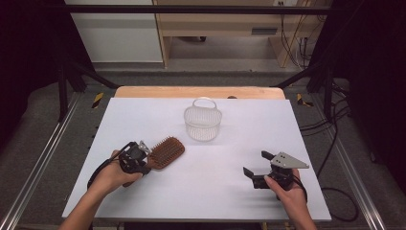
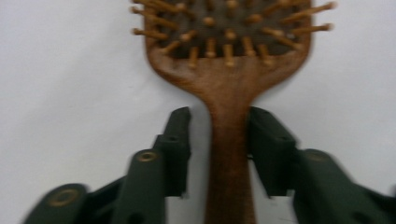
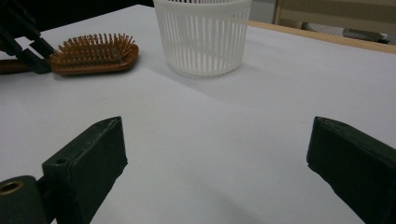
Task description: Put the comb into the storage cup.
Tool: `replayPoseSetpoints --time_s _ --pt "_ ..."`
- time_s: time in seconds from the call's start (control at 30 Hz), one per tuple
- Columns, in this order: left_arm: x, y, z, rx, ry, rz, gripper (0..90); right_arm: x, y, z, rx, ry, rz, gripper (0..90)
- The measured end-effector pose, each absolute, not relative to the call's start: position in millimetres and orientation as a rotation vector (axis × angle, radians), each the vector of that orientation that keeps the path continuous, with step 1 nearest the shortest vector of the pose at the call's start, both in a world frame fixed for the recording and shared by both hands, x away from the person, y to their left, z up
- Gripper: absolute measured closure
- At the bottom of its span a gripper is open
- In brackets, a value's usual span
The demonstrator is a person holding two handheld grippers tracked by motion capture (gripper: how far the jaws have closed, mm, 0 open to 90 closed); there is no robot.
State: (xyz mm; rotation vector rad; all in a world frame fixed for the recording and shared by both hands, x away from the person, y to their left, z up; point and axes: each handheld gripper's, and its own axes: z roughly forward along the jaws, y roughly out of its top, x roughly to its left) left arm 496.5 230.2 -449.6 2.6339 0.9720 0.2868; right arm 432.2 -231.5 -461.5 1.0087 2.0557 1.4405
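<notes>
One wooden hairbrush, one white basket, two grippers.

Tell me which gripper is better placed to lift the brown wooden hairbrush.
Left. The left gripper straddles the brown wooden hairbrush handle, with a gap at one side. The right gripper stands open over bare white table, away from it.

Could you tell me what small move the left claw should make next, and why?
Probably back off along the handle. The left claw straddles the brush handle with a gap at one pad, and the brush lies flat on the table.
</notes>
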Motion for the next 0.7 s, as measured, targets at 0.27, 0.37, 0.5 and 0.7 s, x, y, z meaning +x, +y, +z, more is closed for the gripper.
replayPoseSetpoints --time_s 0.27,0.37,0.5,0.7 --pt "499.9 228.3 -448.8 2.647 0.943 0.211 69.9 432.3 -231.0 -462.0 1.006 2.065 1.439 5.0" --pt "501.5 231.8 -449.2 2.619 0.952 0.185 72.2 432.3 -230.8 -462.1 1.006 2.067 1.438 5.1" --pt "495.5 233.5 -450.4 2.593 0.929 0.232 72.4 431.9 -231.2 -461.7 1.003 2.064 1.441 5.0" --pt "486.9 235.8 -450.1 2.518 0.901 0.303 72.5 430.5 -229.1 -460.8 1.006 2.063 1.449 5.1"
